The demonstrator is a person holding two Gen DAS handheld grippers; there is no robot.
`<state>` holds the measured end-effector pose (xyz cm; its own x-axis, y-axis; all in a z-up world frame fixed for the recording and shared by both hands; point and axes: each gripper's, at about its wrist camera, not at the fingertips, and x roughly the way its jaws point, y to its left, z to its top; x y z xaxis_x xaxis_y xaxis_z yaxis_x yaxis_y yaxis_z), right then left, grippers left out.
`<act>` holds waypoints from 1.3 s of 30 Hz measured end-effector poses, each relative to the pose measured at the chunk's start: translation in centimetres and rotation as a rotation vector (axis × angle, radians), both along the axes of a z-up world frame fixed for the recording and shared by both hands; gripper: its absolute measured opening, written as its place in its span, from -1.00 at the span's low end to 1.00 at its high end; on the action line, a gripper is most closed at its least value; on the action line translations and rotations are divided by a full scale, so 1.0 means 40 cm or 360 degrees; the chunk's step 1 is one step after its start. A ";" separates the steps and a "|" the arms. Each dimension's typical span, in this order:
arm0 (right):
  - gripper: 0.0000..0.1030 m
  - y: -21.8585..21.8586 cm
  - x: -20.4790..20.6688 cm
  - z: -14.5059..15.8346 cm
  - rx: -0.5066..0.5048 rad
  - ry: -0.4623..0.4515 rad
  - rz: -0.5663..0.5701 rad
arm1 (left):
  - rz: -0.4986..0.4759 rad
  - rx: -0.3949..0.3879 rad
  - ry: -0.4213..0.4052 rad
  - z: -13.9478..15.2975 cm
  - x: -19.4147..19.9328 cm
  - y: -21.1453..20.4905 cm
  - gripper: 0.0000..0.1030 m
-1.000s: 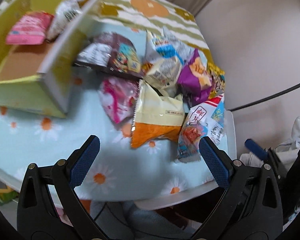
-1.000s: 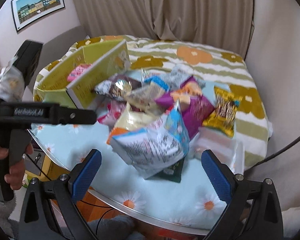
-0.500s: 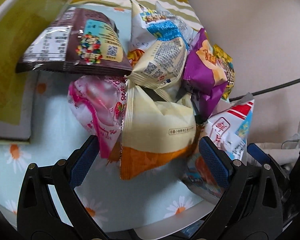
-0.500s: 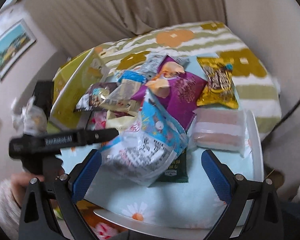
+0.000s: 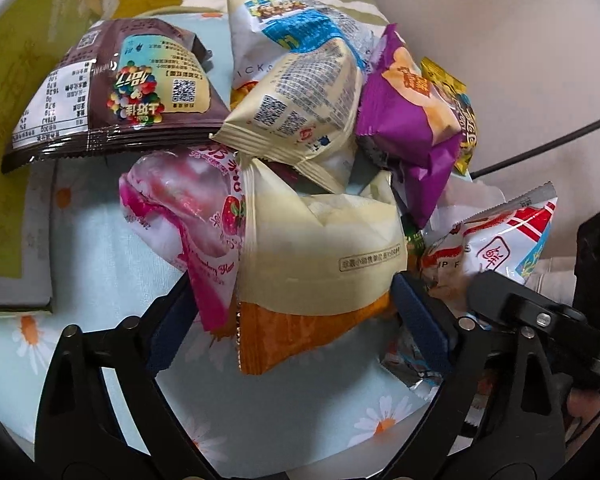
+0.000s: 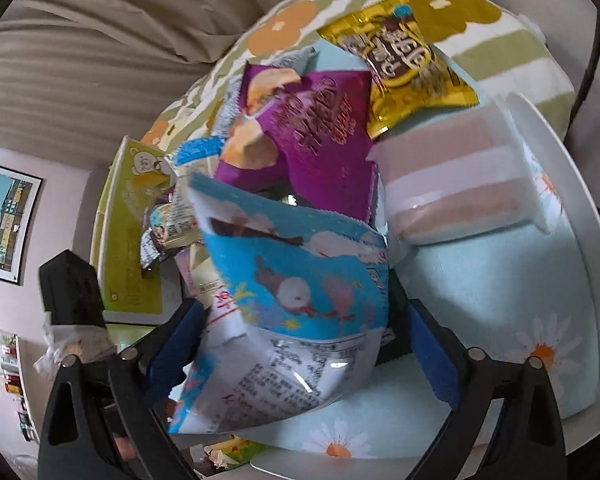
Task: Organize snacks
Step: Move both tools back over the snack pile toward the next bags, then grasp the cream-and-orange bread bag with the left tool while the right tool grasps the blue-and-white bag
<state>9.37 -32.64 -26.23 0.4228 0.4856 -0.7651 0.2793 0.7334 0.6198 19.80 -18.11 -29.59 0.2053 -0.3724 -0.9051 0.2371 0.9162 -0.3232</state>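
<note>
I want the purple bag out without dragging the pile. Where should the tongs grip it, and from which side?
Grip the purple bag by its free serrated lower edge, coming in over the blue bag. That flat seam sticks out, while its other side is tucked against other packets in the heap.

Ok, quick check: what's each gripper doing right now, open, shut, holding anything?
Left gripper: open, fingers either side of the cream and orange packet, not clamped.
Right gripper: open, fingers either side of the blue and white bag, not clamped.
</note>
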 end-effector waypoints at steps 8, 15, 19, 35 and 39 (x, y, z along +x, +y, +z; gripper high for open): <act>0.36 0.015 -0.006 -0.005 0.0023 0.0008 0.0042 | -0.0061 0.0097 -0.0103 0.037 -0.037 -0.034 0.64; 0.27 0.018 0.000 -0.003 0.0009 -0.0003 0.0072 | -0.0070 0.0094 -0.0115 0.049 -0.056 -0.022 0.64; 0.26 0.016 -0.010 0.007 0.0003 -0.0015 0.0077 | -0.0084 0.0152 -0.0164 0.061 -0.061 -0.035 0.64; 0.26 -0.060 -0.046 0.084 -0.0110 -0.0105 -0.0004 | -0.0143 0.0490 -0.0288 0.079 -0.046 -0.157 0.64; 0.26 -0.083 -0.056 0.086 -0.0117 -0.0102 -0.0030 | -0.0130 0.0530 -0.0252 0.039 -0.021 -0.182 0.73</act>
<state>7.13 -35.95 -22.80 0.4807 0.4204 -0.7696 0.2549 0.7727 0.5813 18.97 -25.41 -28.02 0.3340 -0.0841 -0.9388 0.3371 0.9408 0.0356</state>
